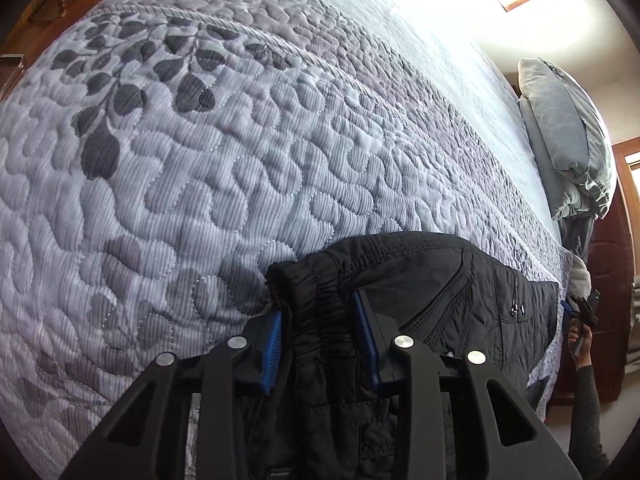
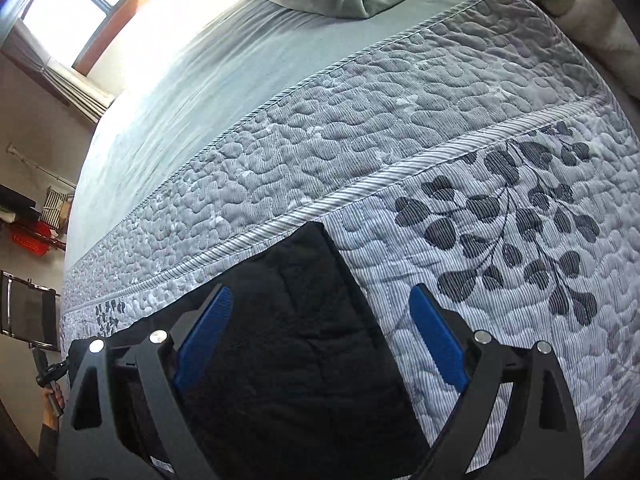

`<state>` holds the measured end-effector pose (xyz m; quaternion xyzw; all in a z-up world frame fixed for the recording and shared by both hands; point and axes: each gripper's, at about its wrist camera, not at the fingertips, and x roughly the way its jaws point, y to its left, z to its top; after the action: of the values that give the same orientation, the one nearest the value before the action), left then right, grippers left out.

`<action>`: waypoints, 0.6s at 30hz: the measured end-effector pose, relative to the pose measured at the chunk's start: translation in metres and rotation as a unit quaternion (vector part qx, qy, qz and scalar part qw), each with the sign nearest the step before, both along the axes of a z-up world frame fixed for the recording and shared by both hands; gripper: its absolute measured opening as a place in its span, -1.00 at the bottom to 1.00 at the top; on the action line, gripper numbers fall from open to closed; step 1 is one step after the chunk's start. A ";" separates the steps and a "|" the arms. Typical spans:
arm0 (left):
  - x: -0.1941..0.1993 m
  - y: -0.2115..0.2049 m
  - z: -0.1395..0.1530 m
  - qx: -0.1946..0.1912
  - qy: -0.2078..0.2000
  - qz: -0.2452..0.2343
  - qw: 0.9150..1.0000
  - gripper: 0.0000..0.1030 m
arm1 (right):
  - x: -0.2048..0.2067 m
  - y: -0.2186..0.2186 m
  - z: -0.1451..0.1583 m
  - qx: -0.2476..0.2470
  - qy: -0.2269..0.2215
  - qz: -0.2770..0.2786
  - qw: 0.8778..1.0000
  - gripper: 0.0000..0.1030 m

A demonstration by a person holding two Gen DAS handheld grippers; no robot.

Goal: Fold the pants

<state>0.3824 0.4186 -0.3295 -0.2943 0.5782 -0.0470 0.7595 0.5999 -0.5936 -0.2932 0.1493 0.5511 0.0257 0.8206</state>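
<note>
The black pants [image 1: 420, 280] lie on the quilt [image 1: 160, 160] at the bed's near edge. The left gripper [image 1: 320, 328] pinches the bunched elastic waistband; the right gripper [image 2: 320, 336] straddles the leg end, jaws wide apart. The padded fabric looks soft, light and floppy, so hems and waistband are probably the best holds.

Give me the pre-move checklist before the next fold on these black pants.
1. Left gripper around the bunched elastic waistband: ok, pads on both sides; firm clamp cannot tell.
2. Right gripper holding fabric: not ok, jaws wide open over the pants.
3. Pants lying flat on the quilt: ok at the right gripper's end; bunched at the waistband.
4. Zipper pocket shut: cannot tell.
5. Room ahead on the quilt: ok.
6. Pillow away from the pants: ok.
</note>
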 end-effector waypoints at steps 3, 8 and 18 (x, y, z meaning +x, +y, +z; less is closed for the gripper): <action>-0.001 0.000 -0.001 -0.002 -0.002 0.005 1.000 -0.35 | 0.020 0.008 -0.011 0.017 0.004 0.022 1.000 0.75; 0.000 0.004 -0.006 -0.013 0.008 0.016 1.000 -0.32 | 0.041 0.024 -0.031 -0.012 0.035 0.062 0.997 0.76; 0.008 -0.008 -0.002 0.008 0.013 0.016 1.000 -0.37 | 0.039 0.039 -0.037 0.021 0.048 0.109 0.993 0.33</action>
<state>0.3907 0.4107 -0.3311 -0.2981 0.5835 -0.0265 0.7549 0.6393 -0.5550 -0.3305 0.1064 0.6022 0.1187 0.7823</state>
